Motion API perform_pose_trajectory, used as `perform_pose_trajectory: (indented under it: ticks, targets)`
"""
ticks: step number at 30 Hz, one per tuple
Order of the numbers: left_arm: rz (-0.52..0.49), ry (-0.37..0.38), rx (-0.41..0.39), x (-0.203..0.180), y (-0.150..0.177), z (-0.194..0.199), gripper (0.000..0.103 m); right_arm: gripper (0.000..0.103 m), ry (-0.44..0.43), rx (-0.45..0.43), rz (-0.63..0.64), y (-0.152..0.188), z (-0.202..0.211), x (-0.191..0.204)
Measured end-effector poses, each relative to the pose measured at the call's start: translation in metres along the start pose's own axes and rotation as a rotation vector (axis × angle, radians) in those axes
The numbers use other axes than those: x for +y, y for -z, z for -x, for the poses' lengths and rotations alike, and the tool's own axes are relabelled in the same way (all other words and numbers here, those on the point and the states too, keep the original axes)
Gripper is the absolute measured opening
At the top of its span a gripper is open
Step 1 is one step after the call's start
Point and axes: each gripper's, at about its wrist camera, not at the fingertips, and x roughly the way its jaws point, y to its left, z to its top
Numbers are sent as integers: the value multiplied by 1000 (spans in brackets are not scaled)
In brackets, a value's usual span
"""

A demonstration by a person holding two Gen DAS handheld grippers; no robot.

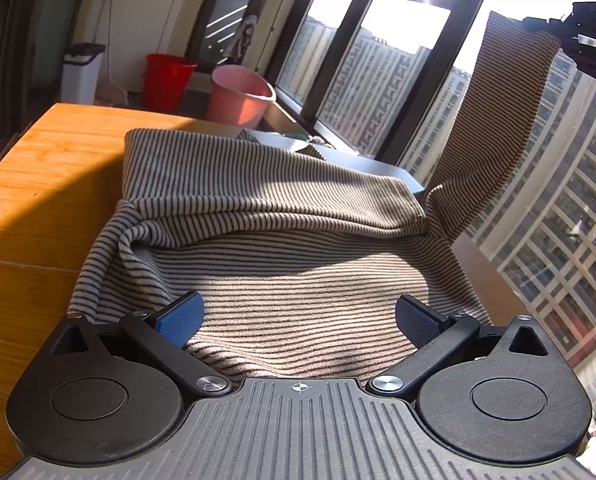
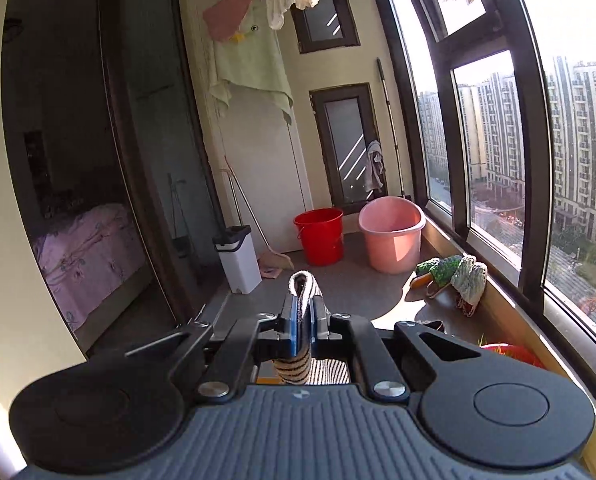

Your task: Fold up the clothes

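Observation:
A grey striped garment (image 1: 281, 216) lies bunched on the wooden table (image 1: 37, 184). My left gripper (image 1: 298, 320) hovers just over its near part, jaws wide apart, blue pads (image 1: 181, 318) clear of the cloth. One sleeve (image 1: 498, 120) is drawn up high at the right, where my right gripper (image 1: 586, 36) holds its end. In the right wrist view that gripper (image 2: 306, 320) is shut on a fold of the striped cloth (image 2: 304, 284), which pokes out past the fingertips and hangs below.
A red bucket (image 2: 320, 236) and a pink tub (image 2: 392, 240) stand on the floor beyond the table, with a white bin (image 2: 237, 258) to their left. Large windows (image 2: 494, 152) run along the right. Slippers and a mop head (image 2: 468, 280) lie on the sill.

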Motion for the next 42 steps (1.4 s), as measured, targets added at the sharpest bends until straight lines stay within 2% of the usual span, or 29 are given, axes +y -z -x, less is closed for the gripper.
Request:
perform_pose_trajectory:
  ticks: [7,14,20,24,27,29,32,35,38,40,42]
  targets:
    - [19,21,-5,3,1,1,103,4,-109,57,91,-1,-43,69]
    - [28,29,-7,4,2,2,103,4,-201,94,112,13,-72,115]
    - [36,37,-8,5,1,2,103,4,-298,88,102,27,-83,136]
    - [46,47,-7,7,1,1,103,6,-312,65,107,31,-74,129]
    - [63,61,-4,10,-1,1,103,20,-267,47,124,45,-60,111]
    - [62,62,7,11,-2,0,103,59,-226,45,132,66,-48,96]
    - [45,55,13,12,-3,0,103,85,-188,65,104,105,-32,67]
    - [62,62,-11,12,-10,7,103,103,-184,113,6,150,-26,36]
    - [67,48,-93,12,-29,23,102,103,-203,183,-98,193,-28,12]
    - [58,-23,-149,10,-48,26,102,103,-205,248,-103,216,-33,10]
    - [41,-75,-142,8,-62,15,102,103,-192,322,-73,229,-40,16]
